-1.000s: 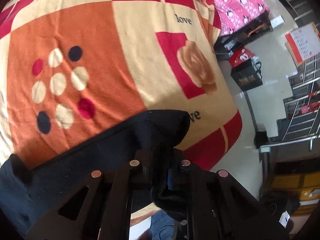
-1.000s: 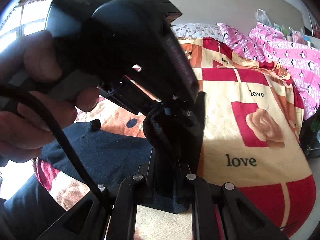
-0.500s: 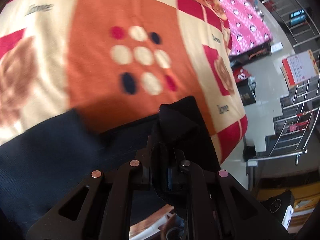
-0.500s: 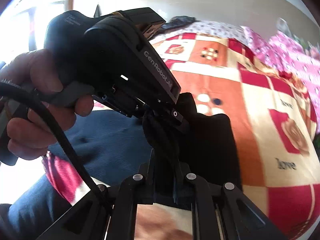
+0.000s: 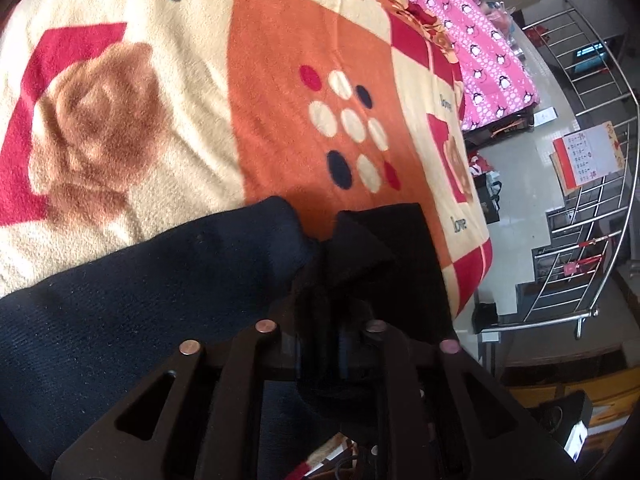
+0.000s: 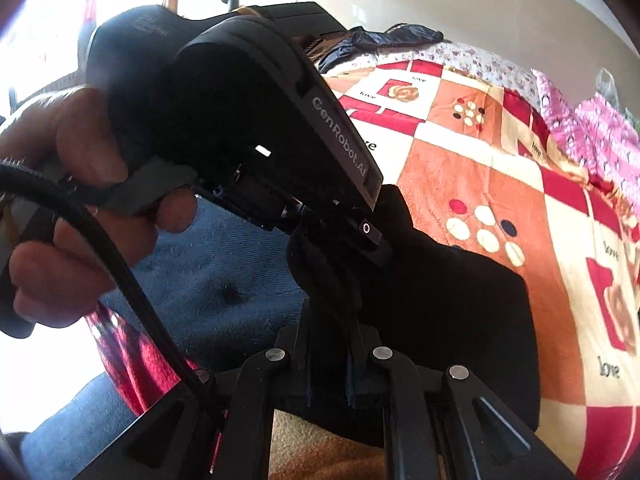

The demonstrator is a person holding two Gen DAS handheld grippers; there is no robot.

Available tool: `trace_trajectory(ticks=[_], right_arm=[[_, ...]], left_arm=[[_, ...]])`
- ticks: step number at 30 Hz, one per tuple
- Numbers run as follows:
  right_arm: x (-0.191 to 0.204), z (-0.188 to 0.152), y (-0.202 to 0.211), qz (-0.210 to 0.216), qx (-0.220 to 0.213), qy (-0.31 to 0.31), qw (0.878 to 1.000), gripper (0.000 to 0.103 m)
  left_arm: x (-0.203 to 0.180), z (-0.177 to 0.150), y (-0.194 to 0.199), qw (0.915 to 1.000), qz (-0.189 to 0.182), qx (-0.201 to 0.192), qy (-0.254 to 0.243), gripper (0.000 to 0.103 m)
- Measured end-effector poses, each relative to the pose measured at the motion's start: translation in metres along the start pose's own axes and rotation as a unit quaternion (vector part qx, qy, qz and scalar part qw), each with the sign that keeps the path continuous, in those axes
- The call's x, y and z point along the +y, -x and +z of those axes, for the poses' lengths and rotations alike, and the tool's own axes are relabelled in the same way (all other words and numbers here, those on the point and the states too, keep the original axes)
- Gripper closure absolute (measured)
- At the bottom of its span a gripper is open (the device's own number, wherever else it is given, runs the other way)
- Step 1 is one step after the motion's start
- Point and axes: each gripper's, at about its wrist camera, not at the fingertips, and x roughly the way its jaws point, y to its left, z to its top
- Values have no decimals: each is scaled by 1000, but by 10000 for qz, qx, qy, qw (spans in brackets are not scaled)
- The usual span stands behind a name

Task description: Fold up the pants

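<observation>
Dark navy pants point(image 5: 140, 300) lie on the patterned blanket point(image 5: 280, 60), with one end doubled over the rest. My left gripper point(image 5: 320, 304) has a bunched fold of that end between its fingers, and its jaws are opening. In the right wrist view the pants point(image 6: 440, 320) spread as a dark slab to the right. There my right gripper point(image 6: 330, 320) is shut on the same bunched edge. The left gripper point(image 6: 360, 240) sits just above it, held by a person's hand point(image 6: 80, 200). Cloth hides the fingertips of both grippers.
The bed's edge point(image 5: 480, 248) drops to a tiled floor point(image 5: 532, 184) with bags, a sign board and a metal rail point(image 5: 600, 240). A pink penguin-print cover point(image 5: 480, 48) lies at the far end. A black cable point(image 6: 120, 272) hangs in front of the right camera.
Both grippers have carried the pants' end across the blanket and lower toward it. More of the pants now lies flat under the fold, and the dotted square has drifted right in the left view.
</observation>
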Motion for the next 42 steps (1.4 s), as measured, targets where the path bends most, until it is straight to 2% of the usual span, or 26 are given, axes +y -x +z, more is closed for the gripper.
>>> trace_trajectory(ticks=[3, 5, 7, 8, 12, 14, 17, 19, 20, 21, 22, 23, 25, 28, 29, 30, 32, 33, 36, 37, 39, 42], right_arm=[[11, -5, 7, -176, 21, 218, 9996, 86], [16, -9, 23, 46, -140, 349, 9993, 73], [17, -12, 39, 200, -337, 375, 9985, 61], [16, -13, 46, 284, -417, 351, 9981, 59], [-8, -9, 67, 499, -569, -132, 9970, 59], [-30, -5, 70, 296, -503, -439, 9973, 59], [-86, -8, 69, -324, -211, -1164, 9925, 58], [-114, -13, 67, -507, -47, -1434, 9884, 58], [-127, -12, 64, -570, -37, -1502, 9870, 58], [-141, -9, 62, -517, -41, -1556, 9865, 58], [-152, -6, 60, -317, -39, -1600, 9866, 58], [-159, -3, 57, -85, -83, -1606, 9870, 58], [-164, 8, 48, 581, -234, -1415, 9880, 58], [-156, 15, 15, 1303, 41, -1089, 9855, 58], [-154, 14, 0, 1352, 272, -1060, 9848, 58], [-152, 11, -19, 1195, 550, -1086, 9853, 58], [-148, 2, -39, 1247, 817, -1087, 9828, 58], [-149, -2, -42, 1261, 738, -1122, 9829, 57], [-153, 4, -41, 1238, 861, -1225, 9809, 57], [-151, 8, -34, 1166, 857, -1187, 9823, 58], [-150, 13, -9, 1069, 572, -1057, 9870, 58], [-143, 8, 24, 1216, 348, -1008, 9868, 58]], left_arm=[[9, 1, 7, 9998, -18, -50, 175, 77], [10, 3, 25, 9990, 246, -312, 204, 61], [9, 6, 45, 9969, 475, -580, 232, 58], [7, 8, 53, 9960, 549, -660, 256, 58], [-18, 8, 75, 9920, 731, -1027, 72, 57], [-40, 4, 73, 9910, 734, -1108, -154, 57], [-57, -3, 50, 9926, 556, -1053, -236, 56], [-54, -8, 23, 9924, 778, -926, -215, 56], [-46, -14, 7, 9897, 1167, -820, -115, 56], [-39, -20, -2, 9872, 1414, -735, -32, 57], [-34, -32, -3, 9840, 1513, -933, -109, 60], [-38, -41, -1, 9802, 1652, -1066, -213, 60], [-42, -55, -4, 9738, 2033, -992, -225, 60], [-39, -65, -1, 9737, 2004, -1078, -127, 60], [-38, -66, 0, 9745, 1965, -1082, -70, 60], [-35, -67, 2, 9758, 1895, -1092, 34, 60], [-32, -71, 2, 9759, 1881, -1090, 172, 60], [-31, -74, 2, 9761, 1876, -1071, 222, 60], [-31, -87, 5, 9777, 1761, -1107, 283, 60], [-32, -90, 6, 9776, 1765, -1113, 276, 60], [-33, -98, 9, 9771, 1777, -1140, 278, 60], [-33, -106, 11, 9761, 1793, -1203, 261, 60]])
